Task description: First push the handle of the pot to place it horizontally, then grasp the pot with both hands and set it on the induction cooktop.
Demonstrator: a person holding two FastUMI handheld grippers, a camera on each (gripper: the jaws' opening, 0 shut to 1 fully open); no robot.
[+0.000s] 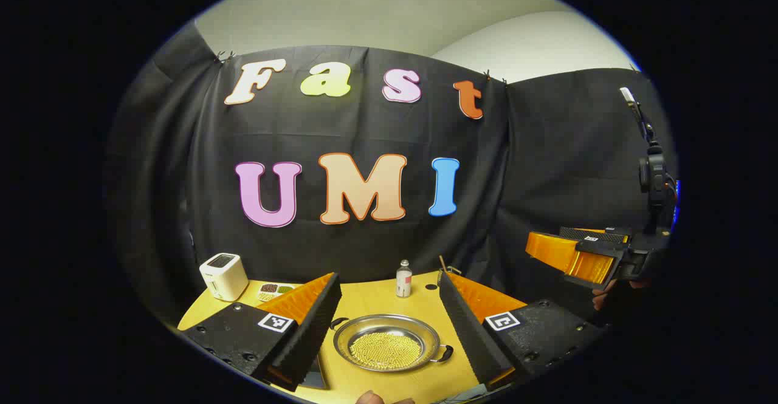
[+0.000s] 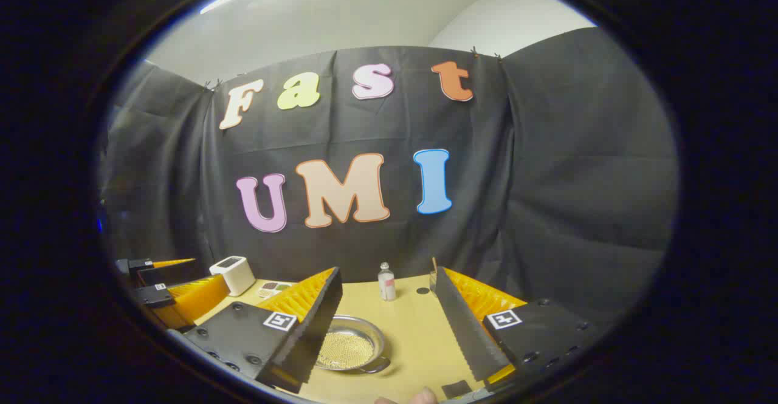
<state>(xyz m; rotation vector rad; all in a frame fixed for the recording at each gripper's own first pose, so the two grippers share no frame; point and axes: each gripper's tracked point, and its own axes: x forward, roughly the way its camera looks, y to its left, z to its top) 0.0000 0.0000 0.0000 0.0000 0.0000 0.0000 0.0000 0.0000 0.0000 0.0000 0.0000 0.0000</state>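
Shallow metal pot (image 1: 386, 347) of loose yellow beans on a wooden table (image 1: 371, 297): rigid, slick, likely spill-prone. Best gripped at both small side handles (image 1: 445, 353). Left gripper (image 1: 389, 331) and right gripper (image 2: 389, 325) spread wide, holding nothing.

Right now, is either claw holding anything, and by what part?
Nothing held. The left claw and right claw are both open above the table; the pot sits untouched, handles free.

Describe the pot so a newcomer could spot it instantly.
Start at the yellow wooden table in front of the black cloth wall. Near its front edge, in front of the small bottle, sits the pot: a shallow, round, shiny metal pan with two dark side handles, the one item heaped with small yellow beads.
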